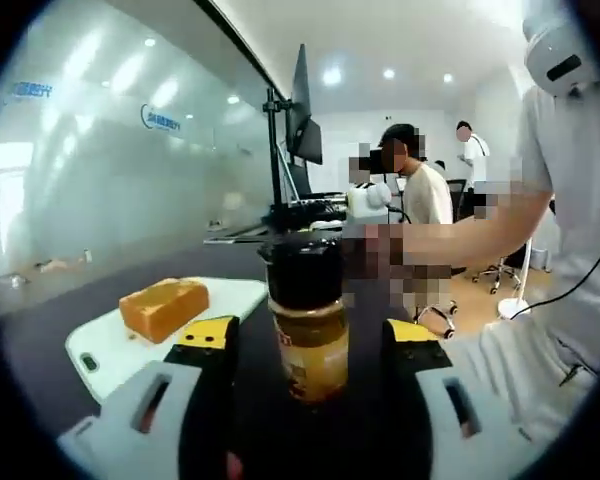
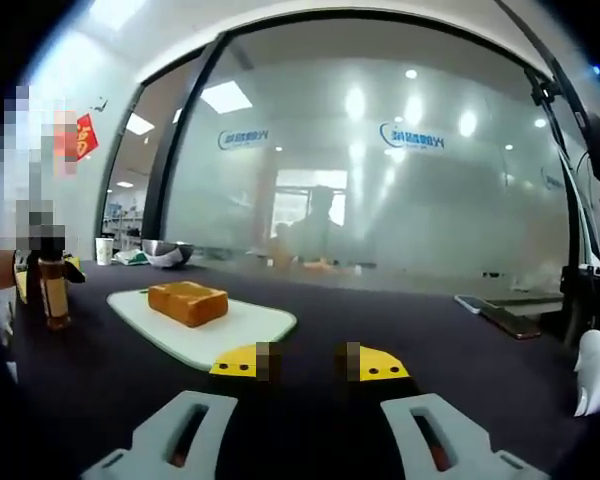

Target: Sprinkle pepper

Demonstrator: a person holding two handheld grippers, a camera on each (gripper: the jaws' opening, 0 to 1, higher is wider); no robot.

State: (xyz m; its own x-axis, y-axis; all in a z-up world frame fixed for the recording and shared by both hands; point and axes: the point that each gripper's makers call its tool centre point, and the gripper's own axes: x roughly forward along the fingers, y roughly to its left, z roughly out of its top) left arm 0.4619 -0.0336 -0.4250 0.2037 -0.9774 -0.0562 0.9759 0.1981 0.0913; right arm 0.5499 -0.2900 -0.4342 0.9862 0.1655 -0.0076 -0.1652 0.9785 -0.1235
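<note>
The pepper bottle (image 1: 308,320), with a black cap and yellow-brown contents, stands upright on the dark table between the jaws of my left gripper (image 1: 313,335). The jaws are open, with a gap on each side of the bottle. In the right gripper view the same bottle (image 2: 52,292) sits at the far left, with a hand beside it. A slice of toast (image 1: 163,308) lies on a white cutting board (image 1: 100,355) to the left. My right gripper (image 2: 308,362) is open and holds nothing, low over the table, facing the toast (image 2: 187,302) and the board (image 2: 255,330).
A frosted glass wall (image 2: 380,180) runs behind the table. A monitor on a stand (image 1: 302,120) rises at the back, with people beyond it. A metal bowl (image 2: 165,252), a cup (image 2: 104,250) and a phone (image 2: 505,316) lie on the far table. The person's arm (image 1: 480,235) reaches in from the right.
</note>
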